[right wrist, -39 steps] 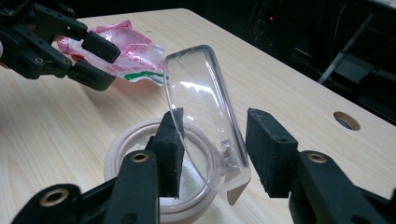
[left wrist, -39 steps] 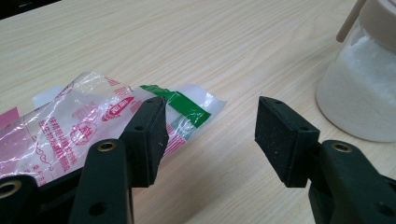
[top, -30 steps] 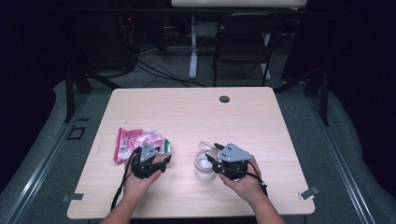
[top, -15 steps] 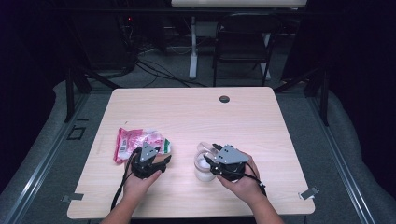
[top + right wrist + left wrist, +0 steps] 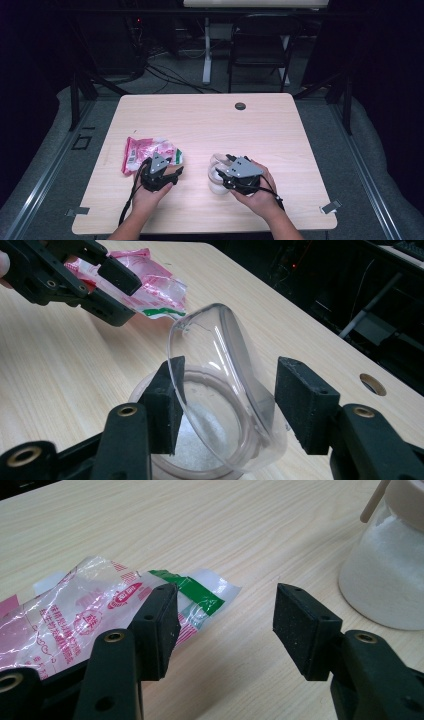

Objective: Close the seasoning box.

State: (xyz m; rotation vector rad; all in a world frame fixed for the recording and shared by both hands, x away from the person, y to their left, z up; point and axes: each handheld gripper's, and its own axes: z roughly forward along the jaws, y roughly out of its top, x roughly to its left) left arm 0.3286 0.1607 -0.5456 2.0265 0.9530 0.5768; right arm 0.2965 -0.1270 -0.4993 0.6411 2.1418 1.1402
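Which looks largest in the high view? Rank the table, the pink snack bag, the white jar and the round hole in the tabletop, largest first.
1. table
2. pink snack bag
3. white jar, partly hidden by the right gripper, so its rank against the bag is unsure
4. round hole

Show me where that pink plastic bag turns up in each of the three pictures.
High view: pink bag left of centre, by the left gripper.
Left gripper view: lower left, beside one jaw.
Right gripper view: top left.
Shared landmark: white jar.
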